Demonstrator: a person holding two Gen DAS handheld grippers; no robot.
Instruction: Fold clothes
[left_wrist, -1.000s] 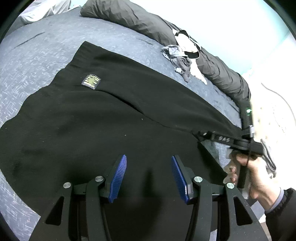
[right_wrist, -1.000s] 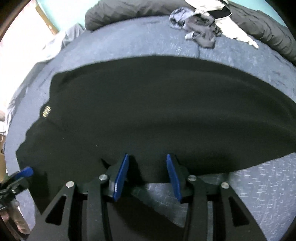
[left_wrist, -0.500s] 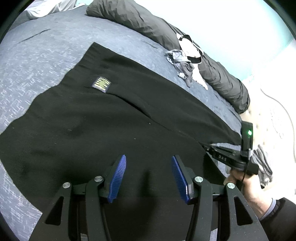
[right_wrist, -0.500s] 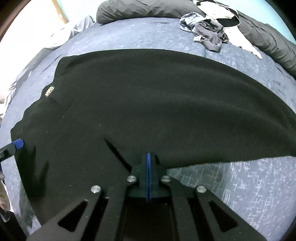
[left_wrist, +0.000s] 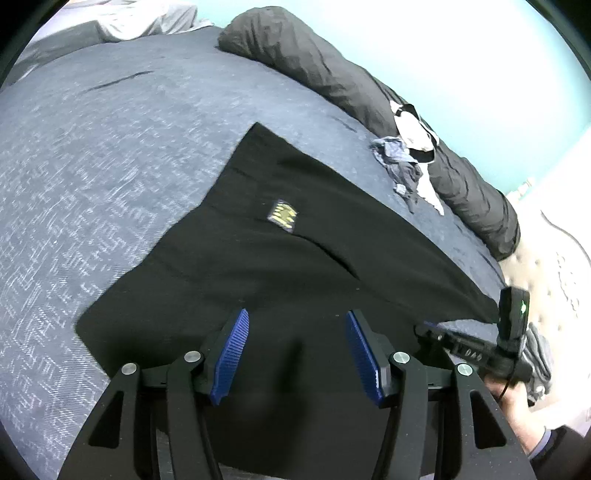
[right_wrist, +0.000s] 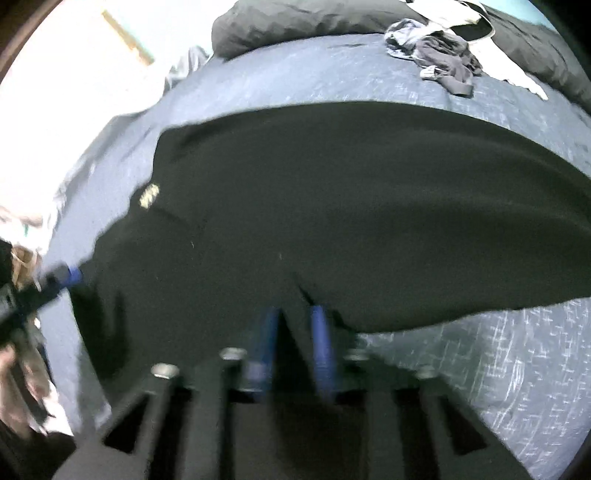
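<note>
We read this as mid-fold on one garment: the black trousers (left_wrist: 295, 266) lie spread flat on the bed (left_wrist: 92, 184), filling the area ahead of both sets of fingers, with a small yellow label (left_wrist: 282, 216) up beyond the left fingertips near one end. The left gripper (left_wrist: 295, 347) hangs over the near edge with its blue pads wide apart, nothing between them, so released. The right gripper (right_wrist: 293, 343) is motion-blurred; its pads show a narrow gap with dark cloth seemingly rising into it, but we cannot tell whether it is pinching the hem or letting go. In the left view the right tool sits off to the right of the left fingers, nose at the trouser edge, held by a hand (left_wrist: 517, 402) in a dark sleeve. We judge the next move calls for a firm hold on the near edge or a leg end with both tools, then carrying it across so the edges meet; whether this is an early or a later fold the pictures don't settle. The surface is a blue-grey mottled cover, soft, so cloth may drag. Far beyond the fingers lie a dark rolled duvet (left_wrist: 332, 77) and a small heap of grey and white clothes (right_wrist: 439, 48); a pale wall sits behind.
</note>
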